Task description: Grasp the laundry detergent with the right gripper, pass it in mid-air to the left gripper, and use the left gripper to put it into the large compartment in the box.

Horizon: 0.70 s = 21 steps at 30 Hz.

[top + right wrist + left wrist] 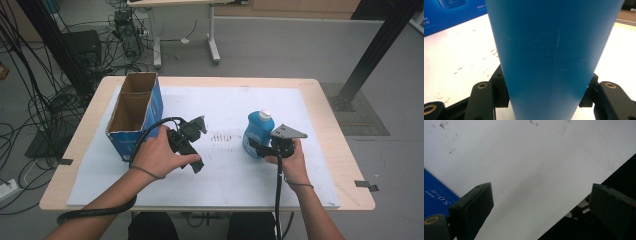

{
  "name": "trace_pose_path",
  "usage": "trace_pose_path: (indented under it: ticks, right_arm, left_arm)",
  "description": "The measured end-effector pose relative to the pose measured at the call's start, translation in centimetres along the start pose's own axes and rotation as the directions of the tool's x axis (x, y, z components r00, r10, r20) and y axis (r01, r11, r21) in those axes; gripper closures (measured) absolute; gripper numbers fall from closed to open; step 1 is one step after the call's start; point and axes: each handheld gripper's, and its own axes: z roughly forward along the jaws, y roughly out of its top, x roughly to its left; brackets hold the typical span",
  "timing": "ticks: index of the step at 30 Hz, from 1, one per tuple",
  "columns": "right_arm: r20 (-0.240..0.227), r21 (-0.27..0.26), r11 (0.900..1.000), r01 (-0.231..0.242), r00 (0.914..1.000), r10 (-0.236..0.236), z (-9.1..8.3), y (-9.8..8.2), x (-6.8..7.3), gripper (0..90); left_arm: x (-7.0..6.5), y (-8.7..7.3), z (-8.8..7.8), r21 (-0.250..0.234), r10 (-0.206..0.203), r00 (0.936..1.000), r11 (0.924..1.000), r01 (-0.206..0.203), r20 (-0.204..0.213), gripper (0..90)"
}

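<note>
Blue bottle (554, 57) sits right in front of me, standing up on the white mat (310, 170) near my right side, and my right gripper (260, 145) squeezes its lower body from both sides. It looks smooth and slippery, stiff plastic and maybe heavy with liquid, so I think holding it low on the wide part is best. I count one bottle, one open blue box (135, 115) well off to the left, and my left gripper (541, 205) is spread wide with nothing in it.
</note>
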Motion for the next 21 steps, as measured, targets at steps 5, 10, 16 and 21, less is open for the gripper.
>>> trace_pose_path:
  ticks: [5,10,16,21]
  right_arm:
    - [0.001,-0.002,1.0,0.0,1.0,0.0,0.0,-0.04,0.02,42.3]
    - [0.001,-0.002,1.0,-0.001,1.0,0.001,-0.01,-0.06,0.01,42.3]
    - [0.002,-0.004,1.0,-0.001,1.0,0.001,0.0,-0.12,0.05,42.3]
    - [0.002,-0.006,1.0,0.0,1.0,0.0,-0.01,-0.17,0.03,42.5]
  left_arm:
    - [0.0,-0.07,-0.01,-0.001,-0.004,1.0,1.0,0.004,-0.002,6.0]
    - [0.04,-0.05,-0.11,0.0,-0.003,1.0,1.0,0.003,-0.003,6.0]
    - [0.0,-0.08,-0.03,-0.001,0.0,1.0,1.0,0.0,0.003,6.0]
    - [0.03,-0.11,0.09,0.0,-0.001,1.0,1.0,0.001,0.005,6.0]
